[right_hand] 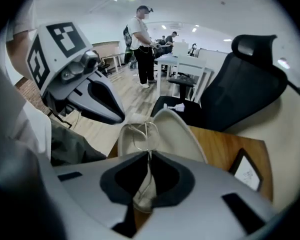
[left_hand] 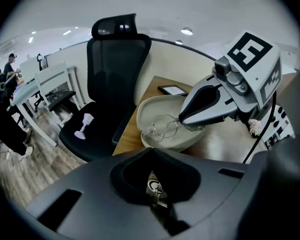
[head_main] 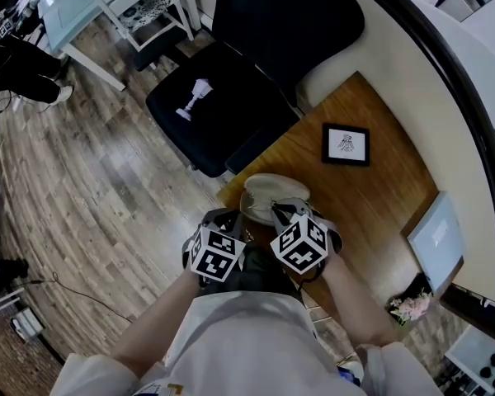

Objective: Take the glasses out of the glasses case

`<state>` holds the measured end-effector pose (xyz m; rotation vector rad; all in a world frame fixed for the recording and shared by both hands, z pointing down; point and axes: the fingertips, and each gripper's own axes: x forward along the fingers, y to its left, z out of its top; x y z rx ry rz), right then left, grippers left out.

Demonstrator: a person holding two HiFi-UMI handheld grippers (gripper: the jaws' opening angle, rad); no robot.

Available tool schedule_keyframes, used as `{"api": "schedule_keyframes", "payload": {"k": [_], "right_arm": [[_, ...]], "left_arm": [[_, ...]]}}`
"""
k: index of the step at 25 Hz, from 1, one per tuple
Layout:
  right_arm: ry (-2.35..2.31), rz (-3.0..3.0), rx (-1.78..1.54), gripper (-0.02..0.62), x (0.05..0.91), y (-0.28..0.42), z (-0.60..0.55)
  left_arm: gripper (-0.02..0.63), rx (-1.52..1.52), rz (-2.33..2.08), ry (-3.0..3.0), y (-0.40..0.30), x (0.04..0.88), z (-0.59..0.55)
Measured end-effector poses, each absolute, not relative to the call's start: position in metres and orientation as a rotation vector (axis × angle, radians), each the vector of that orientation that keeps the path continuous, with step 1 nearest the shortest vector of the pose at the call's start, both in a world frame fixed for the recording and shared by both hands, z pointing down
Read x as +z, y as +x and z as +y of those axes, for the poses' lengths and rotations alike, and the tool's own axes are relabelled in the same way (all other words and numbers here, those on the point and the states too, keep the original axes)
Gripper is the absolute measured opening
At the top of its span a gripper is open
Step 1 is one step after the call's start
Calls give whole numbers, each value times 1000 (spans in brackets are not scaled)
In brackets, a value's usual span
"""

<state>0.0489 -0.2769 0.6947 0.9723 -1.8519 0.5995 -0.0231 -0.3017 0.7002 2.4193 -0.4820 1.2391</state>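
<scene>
Your glasses case [left_hand: 150, 109] lies open on the wooden desk [head_main: 371, 221]. Your right gripper [left_hand: 180, 120] is clamped on the wire-rimmed glasses [left_hand: 162, 129], which hang over the case's hollow. You have yet to lift them clear. Your left gripper [left_hand: 152, 150] has its jaws together, with nothing between them.

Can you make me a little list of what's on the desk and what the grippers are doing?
case: open, on wooden desk
glasses: wire, in case
right gripper: shut on glasses
left gripper: shut, tip at case's edge
frame: black, flat on desk
chair: black, beside desk
</scene>
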Motion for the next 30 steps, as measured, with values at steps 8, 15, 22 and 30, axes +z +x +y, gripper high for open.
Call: {"api": "schedule_keyframes", "payload": {"k": [8,15,22,30], "right_arm": [[1113,-1857,475,25,609,76,-305],[1359,-1873,365,25,523,100,-332],[1648,-1922,236,25,418,114,-344],[1899,-1959,23,25,311,120,-338]], "left_arm": [[3,1054,-554,2406,-20,627,-332],[3,870,-618,2525,-6,544,-374],[3,783,-681,2853,7,454,-407],[3,631,-779,3023,1,364,-429]]}}
